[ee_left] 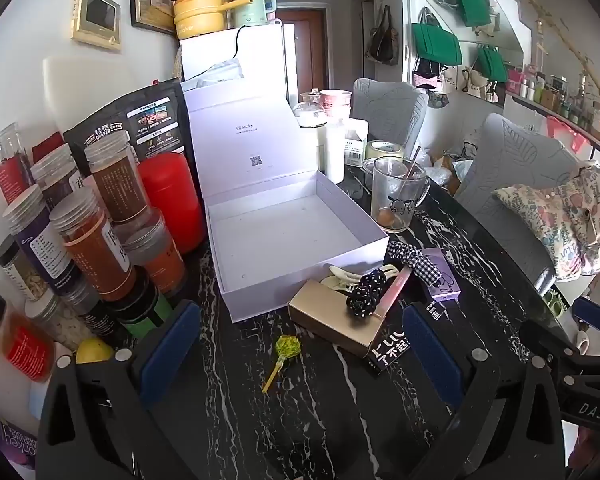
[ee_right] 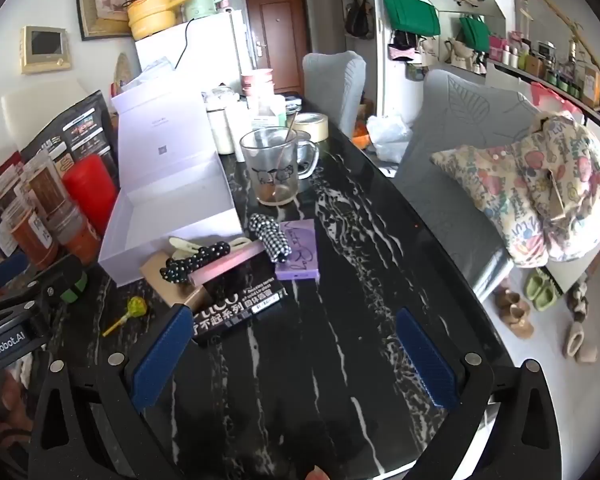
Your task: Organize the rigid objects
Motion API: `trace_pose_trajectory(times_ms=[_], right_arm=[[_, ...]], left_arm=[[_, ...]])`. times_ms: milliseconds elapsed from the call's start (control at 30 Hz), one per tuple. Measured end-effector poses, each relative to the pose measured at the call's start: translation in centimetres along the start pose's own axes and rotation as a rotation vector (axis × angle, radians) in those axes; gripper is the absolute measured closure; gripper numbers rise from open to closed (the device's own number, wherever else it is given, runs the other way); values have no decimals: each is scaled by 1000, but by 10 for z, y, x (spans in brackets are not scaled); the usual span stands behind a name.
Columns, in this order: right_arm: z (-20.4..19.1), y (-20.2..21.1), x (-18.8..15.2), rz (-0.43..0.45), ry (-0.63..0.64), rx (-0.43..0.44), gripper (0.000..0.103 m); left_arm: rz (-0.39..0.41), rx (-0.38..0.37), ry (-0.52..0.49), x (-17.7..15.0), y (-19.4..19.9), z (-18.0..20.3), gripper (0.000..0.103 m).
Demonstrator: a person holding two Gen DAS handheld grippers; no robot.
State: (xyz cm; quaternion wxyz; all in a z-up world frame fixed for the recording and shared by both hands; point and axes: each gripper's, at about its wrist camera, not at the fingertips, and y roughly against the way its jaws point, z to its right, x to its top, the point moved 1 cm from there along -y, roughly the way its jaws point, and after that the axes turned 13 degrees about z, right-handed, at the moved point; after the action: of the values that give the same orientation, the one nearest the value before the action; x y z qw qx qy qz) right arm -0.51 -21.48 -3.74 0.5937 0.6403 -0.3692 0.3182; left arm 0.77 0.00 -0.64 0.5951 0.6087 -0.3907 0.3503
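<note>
Each black tool (ee_left: 300, 356) (ee_right: 294, 354) has blue ribbed finger pads, silver screws and white lettering.

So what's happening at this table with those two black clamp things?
A person holds two claws, the left claw and the right claw, both wide open and empty, above a black marble-patterned table. Ahead sits an open white cardboard box with nothing visible inside. Beside it lie a gold carton, a purple box, a black printed box, hair clips and a green-wrapped lollipop. Nothing has been picked up yet.
</note>
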Motion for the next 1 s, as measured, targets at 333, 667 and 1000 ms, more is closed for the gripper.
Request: trace_pose_trajectory(times_ms=[333, 667, 1000], right_arm=[[-1, 0, 6, 6, -2, 3, 0], [-3, 4, 1, 20, 9, 6, 0], [-4, 7, 3, 27, 10, -5, 0]], left_arm=[[4, 5, 13, -1, 3, 1, 0], [-17, 3, 21, 0, 0, -5, 0], [-29, -10, 24, -2, -1, -7, 0]])
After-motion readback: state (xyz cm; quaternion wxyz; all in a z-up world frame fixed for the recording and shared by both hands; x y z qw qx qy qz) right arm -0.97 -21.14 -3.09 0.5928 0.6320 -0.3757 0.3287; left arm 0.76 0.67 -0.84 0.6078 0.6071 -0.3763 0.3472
